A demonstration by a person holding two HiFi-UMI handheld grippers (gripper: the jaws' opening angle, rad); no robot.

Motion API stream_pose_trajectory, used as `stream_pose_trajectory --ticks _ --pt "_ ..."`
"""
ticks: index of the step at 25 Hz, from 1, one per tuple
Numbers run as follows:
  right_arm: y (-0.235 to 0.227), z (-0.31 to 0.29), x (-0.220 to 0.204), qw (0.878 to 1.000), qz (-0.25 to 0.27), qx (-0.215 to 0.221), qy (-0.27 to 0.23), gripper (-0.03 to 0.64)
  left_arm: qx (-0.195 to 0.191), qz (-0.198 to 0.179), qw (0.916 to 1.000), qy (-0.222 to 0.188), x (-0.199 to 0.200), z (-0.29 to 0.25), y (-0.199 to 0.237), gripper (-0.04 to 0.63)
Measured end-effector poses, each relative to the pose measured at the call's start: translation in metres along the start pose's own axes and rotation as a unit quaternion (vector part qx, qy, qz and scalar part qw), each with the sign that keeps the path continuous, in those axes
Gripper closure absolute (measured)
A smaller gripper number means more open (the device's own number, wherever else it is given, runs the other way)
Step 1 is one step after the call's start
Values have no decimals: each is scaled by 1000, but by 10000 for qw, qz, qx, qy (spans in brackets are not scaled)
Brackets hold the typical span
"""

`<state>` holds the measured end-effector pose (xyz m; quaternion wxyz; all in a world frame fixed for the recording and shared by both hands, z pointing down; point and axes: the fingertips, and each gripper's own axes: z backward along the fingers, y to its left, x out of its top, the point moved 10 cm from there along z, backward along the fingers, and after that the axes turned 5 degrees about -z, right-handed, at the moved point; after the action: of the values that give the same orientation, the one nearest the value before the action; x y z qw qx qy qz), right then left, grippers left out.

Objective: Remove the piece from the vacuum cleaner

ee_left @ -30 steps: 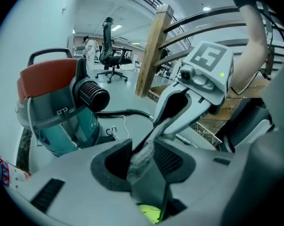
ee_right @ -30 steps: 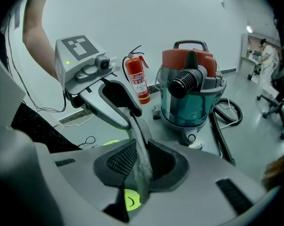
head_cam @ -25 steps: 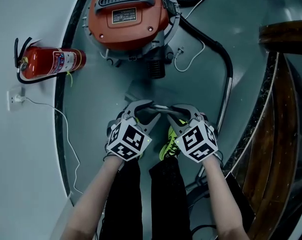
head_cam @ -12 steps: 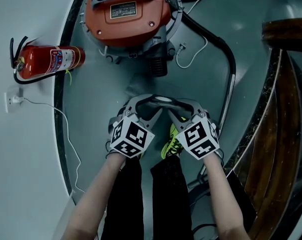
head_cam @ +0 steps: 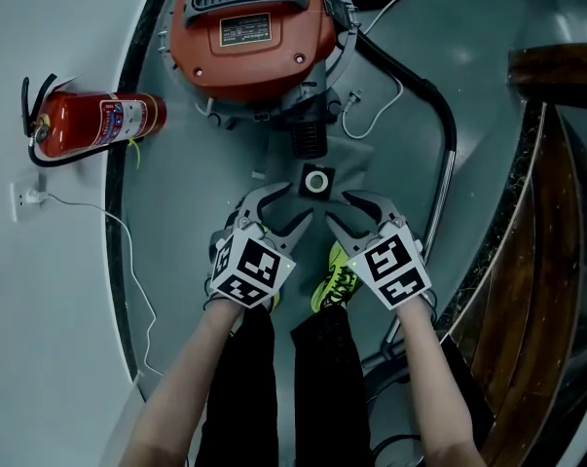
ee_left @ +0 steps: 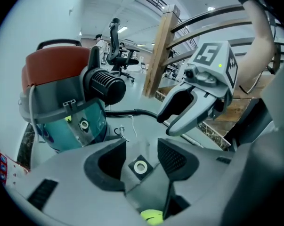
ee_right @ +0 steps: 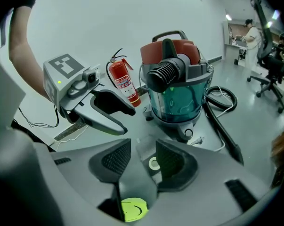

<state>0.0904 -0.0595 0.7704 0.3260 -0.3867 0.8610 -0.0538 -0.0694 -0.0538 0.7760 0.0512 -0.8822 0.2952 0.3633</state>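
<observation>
In the head view the small black square piece [head_cam: 316,181], with a pale ring at its middle, lies flat on the grey floor [head_cam: 215,163] at the centre of the frame. It sits just below the ribbed black port of the orange-topped vacuum cleaner [head_cam: 249,27], apart from it. The left tongs [head_cam: 295,205] point at it from the lower left and the right tongs [head_cam: 337,210] from the lower right. Both have just been opening and stand apart, neither pressing on the piece (each gripper view shows it down on the floor, in the gap between that pair's pads). A red fire extinguisher [head_cam: 98,120] lies at the upper left, and the black hose [head_cam: 424,95] curves down the right side.
</observation>
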Motion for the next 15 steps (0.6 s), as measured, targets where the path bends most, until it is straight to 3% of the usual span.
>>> stream_pose_trajectory --ticks 10,15 --pt "11 10 10 9998 -176 110 -19 446 -40 308 9994 -177 8 17 6 377" --pt "23 33 20 9990 -423 96 -78 448 87 244 9994 -226 32 44 7 379"
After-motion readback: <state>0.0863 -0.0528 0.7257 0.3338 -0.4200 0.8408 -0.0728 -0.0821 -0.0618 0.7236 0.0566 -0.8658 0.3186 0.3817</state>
